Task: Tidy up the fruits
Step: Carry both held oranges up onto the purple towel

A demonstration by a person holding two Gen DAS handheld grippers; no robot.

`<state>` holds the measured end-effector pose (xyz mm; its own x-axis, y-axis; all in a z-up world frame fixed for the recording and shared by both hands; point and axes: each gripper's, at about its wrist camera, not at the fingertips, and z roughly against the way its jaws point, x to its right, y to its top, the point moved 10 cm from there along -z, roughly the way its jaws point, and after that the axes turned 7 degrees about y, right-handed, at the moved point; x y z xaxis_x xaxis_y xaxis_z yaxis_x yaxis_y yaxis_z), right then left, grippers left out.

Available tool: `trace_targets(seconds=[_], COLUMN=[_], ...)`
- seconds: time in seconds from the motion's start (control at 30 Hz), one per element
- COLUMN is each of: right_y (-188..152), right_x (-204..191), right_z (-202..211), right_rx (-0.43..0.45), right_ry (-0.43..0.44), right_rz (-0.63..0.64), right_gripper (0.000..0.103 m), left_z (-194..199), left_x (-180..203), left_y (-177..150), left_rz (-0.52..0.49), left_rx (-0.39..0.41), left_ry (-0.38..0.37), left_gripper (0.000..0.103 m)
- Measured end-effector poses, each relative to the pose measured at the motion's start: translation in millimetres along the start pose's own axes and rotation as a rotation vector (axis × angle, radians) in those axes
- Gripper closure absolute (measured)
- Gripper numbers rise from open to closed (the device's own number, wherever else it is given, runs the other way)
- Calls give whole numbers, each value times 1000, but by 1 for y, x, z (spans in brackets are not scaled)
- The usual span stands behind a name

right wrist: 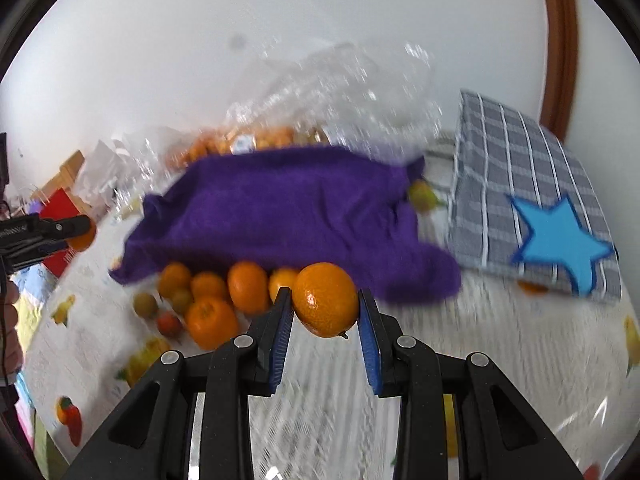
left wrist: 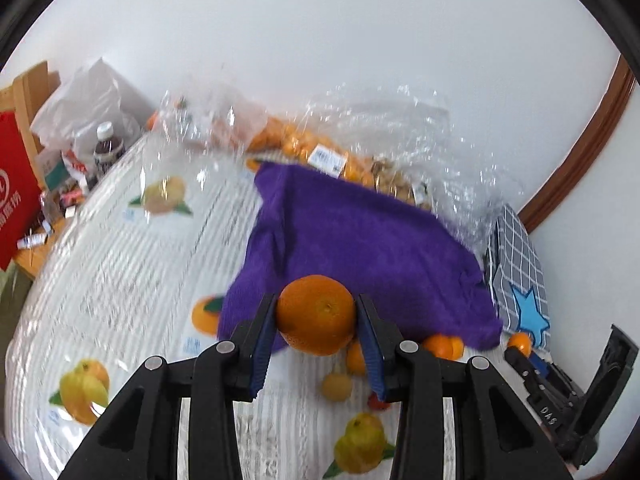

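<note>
My left gripper (left wrist: 317, 304) is shut on an orange (left wrist: 316, 314), held above the table in front of a rumpled purple cloth (left wrist: 360, 240). In the right wrist view my right gripper (right wrist: 324, 296) is shut on a second orange (right wrist: 325, 300), its blue pads (right wrist: 282, 332) pressing both sides. Below and left of it, several loose oranges (right wrist: 224, 300) and small fruits lie along the edge of the purple cloth (right wrist: 288, 216). The left gripper with its orange (right wrist: 82, 236) shows at the left edge of that view. The right gripper's black body (left wrist: 560, 392) shows at the lower right of the left wrist view.
The table wears a white cloth printed with fruit (left wrist: 120, 280). Clear plastic bags with more oranges (left wrist: 304, 144) lie behind the purple cloth. A grey checked bag with a blue star (right wrist: 540, 200) lies to the right. A bottle (left wrist: 106, 146), white bags and a red box (left wrist: 16, 200) crowd the far left.
</note>
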<state>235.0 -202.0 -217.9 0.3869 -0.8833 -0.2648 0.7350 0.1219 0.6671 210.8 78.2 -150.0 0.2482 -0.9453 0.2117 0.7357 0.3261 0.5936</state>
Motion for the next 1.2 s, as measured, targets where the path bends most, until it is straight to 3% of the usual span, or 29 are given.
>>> trace_targets(seconds=[0.43,0.73,1.2], right_y=[81,89,87], right_x=[6,20,34], right_z=[-4,-43,-102], right_rx=[97,58,-21], right_ry=[-10,-42,-74], right_rz=[-17,-25,-19], right_gripper=[71,71,71], left_z=[-32,-72,-120], left_x=[37,48,48], left_y=[47,57,61], left_rz=[-82,-111,-142], left_rx=[11,-22,-68], left_ry=[-35,-44,5], left_gripper=[65,65,65])
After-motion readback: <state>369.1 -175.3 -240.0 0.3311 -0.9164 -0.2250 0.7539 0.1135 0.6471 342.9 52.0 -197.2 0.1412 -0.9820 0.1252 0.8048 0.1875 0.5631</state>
